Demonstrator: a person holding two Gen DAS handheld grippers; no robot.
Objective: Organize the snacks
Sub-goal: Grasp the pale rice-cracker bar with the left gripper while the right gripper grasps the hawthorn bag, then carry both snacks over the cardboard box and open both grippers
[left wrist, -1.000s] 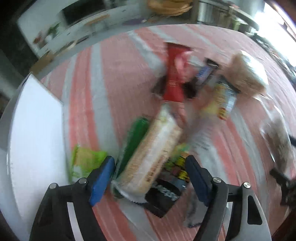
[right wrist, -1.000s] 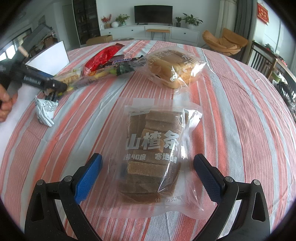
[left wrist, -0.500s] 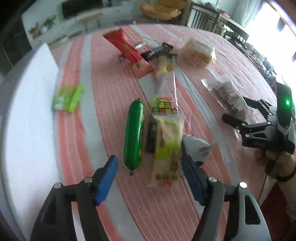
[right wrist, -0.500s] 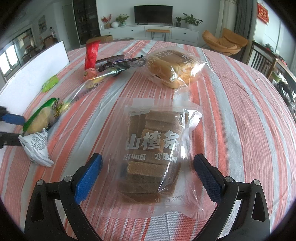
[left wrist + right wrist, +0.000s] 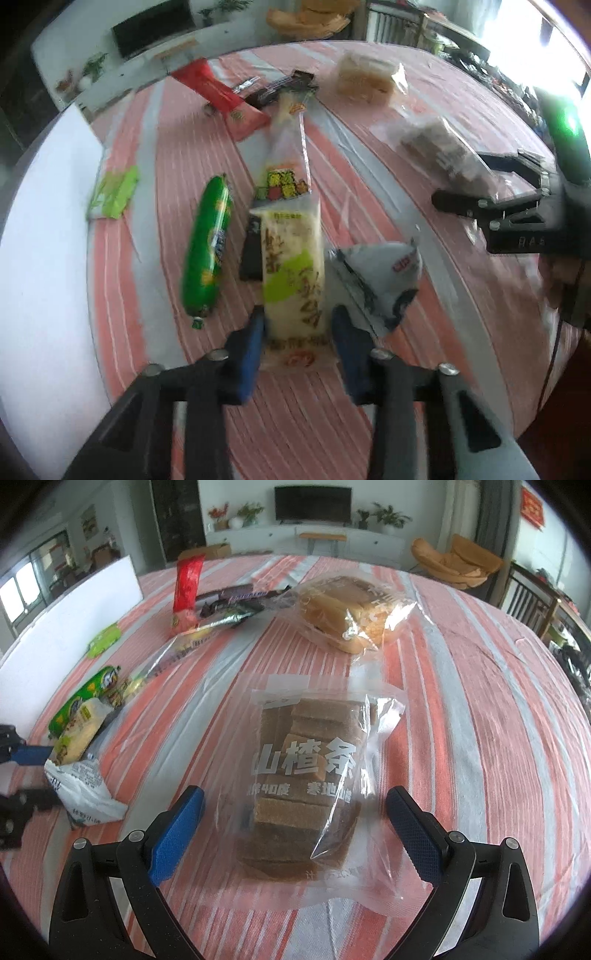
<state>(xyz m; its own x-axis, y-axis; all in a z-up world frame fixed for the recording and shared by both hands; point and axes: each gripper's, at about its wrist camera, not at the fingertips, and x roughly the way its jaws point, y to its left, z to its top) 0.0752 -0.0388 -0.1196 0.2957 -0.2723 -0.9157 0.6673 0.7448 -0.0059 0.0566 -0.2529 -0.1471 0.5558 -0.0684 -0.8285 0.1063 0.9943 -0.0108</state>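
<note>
Left gripper (image 5: 297, 332): jaws closing around the near end of a cream-coloured snack pack (image 5: 293, 273); blue pads sit hard against its sides, though blur hides whether they press yet. Pack lies flat on the red-and-grey striped tablecloth (image 5: 369, 184), long axis pointing away, printed with a lime-green patch and brown characters, orange mark at the near seam.

Just beside it on the left: a small black bar (image 5: 252, 251), touching or nearly so. Further left, apart: green sausage-shaped pack (image 5: 207, 254). On the right, close to the right pad: crumpled white pouch (image 5: 384, 277), which crowds that side of the grip. Beyond the pack's far end, a long clear wrapper (image 5: 288, 147) with a colourful label runs toward a red packet (image 5: 221, 99) and dark chocolate bars (image 5: 280, 88). Small lime-green sachet (image 5: 114, 190) at the edge of a white board (image 5: 40, 258).

Right gripper (image 5: 295, 812): jaws wide apart, straddling a clear bag of brown slabs (image 5: 306, 775) with white Chinese lettering; pads stand clear of the bag on both sides. Beyond it, bagged bread (image 5: 347, 609).
</note>
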